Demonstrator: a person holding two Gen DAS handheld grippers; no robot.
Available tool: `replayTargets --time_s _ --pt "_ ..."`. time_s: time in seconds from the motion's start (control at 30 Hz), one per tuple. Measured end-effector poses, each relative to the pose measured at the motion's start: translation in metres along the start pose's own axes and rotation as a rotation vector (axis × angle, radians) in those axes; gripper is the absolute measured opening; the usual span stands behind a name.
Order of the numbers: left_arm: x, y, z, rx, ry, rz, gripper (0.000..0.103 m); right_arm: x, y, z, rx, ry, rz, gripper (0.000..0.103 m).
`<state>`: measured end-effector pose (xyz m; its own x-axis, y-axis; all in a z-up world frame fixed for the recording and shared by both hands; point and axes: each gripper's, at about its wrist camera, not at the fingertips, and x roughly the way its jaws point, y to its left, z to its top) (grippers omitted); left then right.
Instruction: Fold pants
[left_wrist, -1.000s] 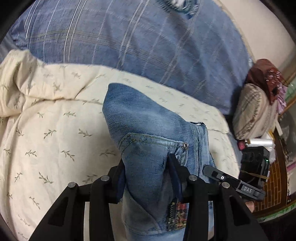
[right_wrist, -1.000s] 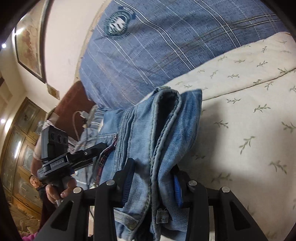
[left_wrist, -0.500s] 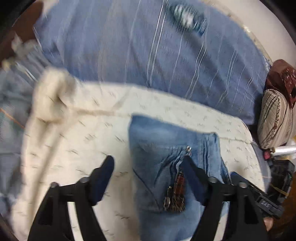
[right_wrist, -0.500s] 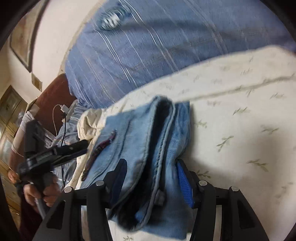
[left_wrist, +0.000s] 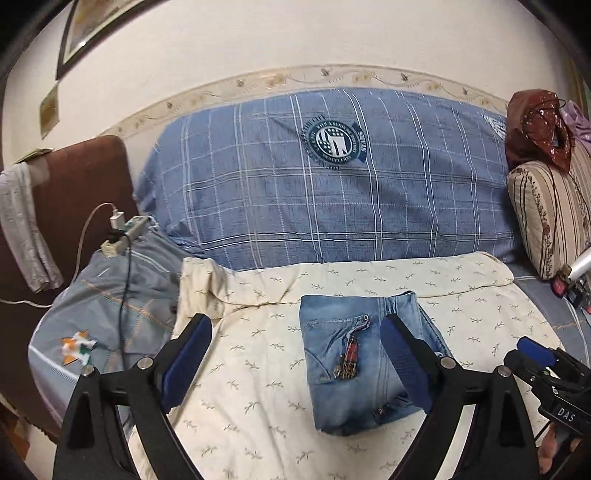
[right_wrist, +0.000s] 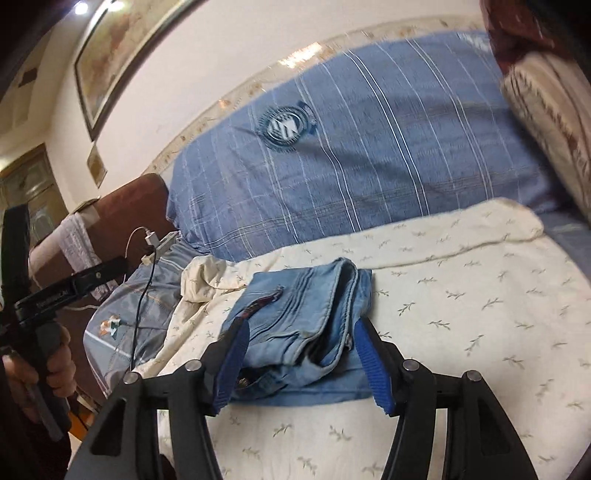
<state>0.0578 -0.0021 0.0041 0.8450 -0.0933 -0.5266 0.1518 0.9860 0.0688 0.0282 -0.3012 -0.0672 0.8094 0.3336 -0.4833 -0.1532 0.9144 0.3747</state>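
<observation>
The blue jeans lie folded into a compact rectangle on the cream leaf-print sheet, a zip and a red patterned tag showing on top. My left gripper is open, pulled back above the sheet, and touches nothing. In the right wrist view the folded jeans lie with their layered edge toward me. My right gripper is open, its blue pads on either side of the bundle's near end, holding nothing. The right gripper also shows at the left view's right edge.
A large blue checked pillow leans on the wall behind the sheet. A power strip with charger and cables lies on a grey-blue cover at left. A striped cushion stands at right. A brown headboard is far left.
Both grippers were shut on the folded jeans, lifted off the sheet. They have opened, let go and drawn back; the jeans now rest flat on the sheet.
</observation>
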Motion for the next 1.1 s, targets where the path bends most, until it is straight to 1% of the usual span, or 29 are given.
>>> replayTargets --time_s 0.23,0.47,0.63,0.7,0.73,0.77,1.1 --pt "-0.030 0.005 -0.013 -0.022 -0.012 0.038 0.093 -0.039 0.031 0.005 -0.063 -0.050 -0.015 0.063" --pt "-0.042 0.018 -0.022 -0.046 -0.020 0.083 0.093 -0.058 0.057 0.007 -0.096 -0.075 0.006 0.064" --pt "-0.048 0.029 -0.029 -0.062 -0.027 0.119 0.094 -0.059 0.071 0.007 -0.119 -0.078 0.014 0.064" --pt "-0.049 0.032 -0.032 -0.063 -0.036 0.145 0.096 -0.058 0.077 0.006 -0.129 -0.076 0.013 0.064" --pt "-0.051 0.034 -0.033 -0.062 -0.044 0.159 0.101 -0.058 0.080 0.005 -0.138 -0.076 0.011 0.064" --pt "-0.053 0.035 -0.035 -0.061 -0.056 0.171 0.101 -0.057 0.083 0.004 -0.145 -0.076 0.010 0.064" --pt "-0.063 0.050 -0.039 -0.074 -0.086 0.189 0.101 -0.048 0.106 -0.001 -0.187 -0.055 0.014 0.064"
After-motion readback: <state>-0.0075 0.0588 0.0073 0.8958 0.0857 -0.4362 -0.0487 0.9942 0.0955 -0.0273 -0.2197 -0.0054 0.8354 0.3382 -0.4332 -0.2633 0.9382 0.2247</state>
